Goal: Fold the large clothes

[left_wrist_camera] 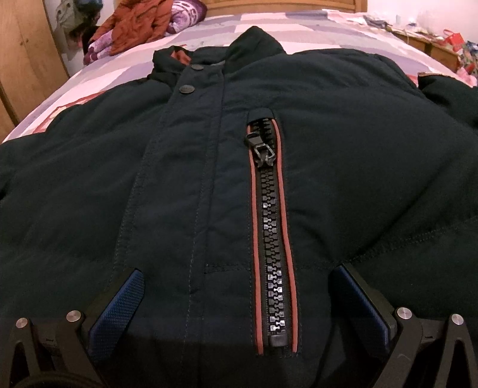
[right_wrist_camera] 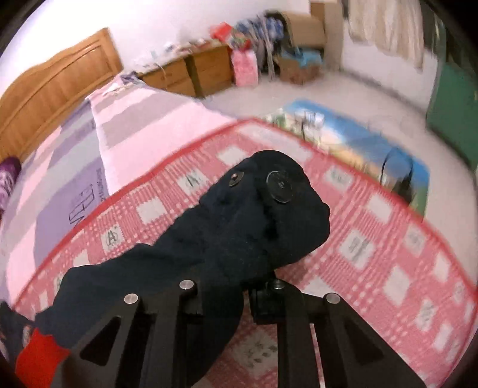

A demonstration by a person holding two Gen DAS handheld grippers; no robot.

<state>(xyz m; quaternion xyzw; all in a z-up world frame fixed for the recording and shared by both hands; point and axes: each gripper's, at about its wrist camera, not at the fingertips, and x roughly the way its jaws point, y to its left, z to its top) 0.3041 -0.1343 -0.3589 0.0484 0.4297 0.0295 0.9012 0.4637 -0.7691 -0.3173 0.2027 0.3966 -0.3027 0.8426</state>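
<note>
left wrist view: left gripper (left_wrist_camera: 236, 286) spread wide over dark jacket (left_wrist_camera: 343, 155); orange clothes (left_wrist_camera: 134, 24) at eleven o'clock. right gripper (right_wrist_camera: 236, 286) pinches jacket sleeve (right_wrist_camera: 239, 229), hiding its fingertips.

Jacket (left_wrist_camera: 209, 167) flat on the bed (left_wrist_camera: 313, 32), collar toward the headboard (left_wrist_camera: 280, 4). Sleeve (right_wrist_camera: 239, 226) out over the bedside blanket (right_wrist_camera: 373, 238).

I see the jacket (left_wrist_camera: 343, 143) as matt navy woven cloth, its pocket zip (left_wrist_camera: 273, 238) glossy black plastic teeth edged in rust-red piping, its snaps (left_wrist_camera: 186, 89) dull metal. My left hand-held gripper (left_wrist_camera: 236, 286) has blue, finely knurled pads (left_wrist_camera: 119, 310) and black matt links. The headboard (right_wrist_camera: 50, 89) is varnished wood; the bedsheet (right_wrist_camera: 373, 238) is printed cotton.
</note>
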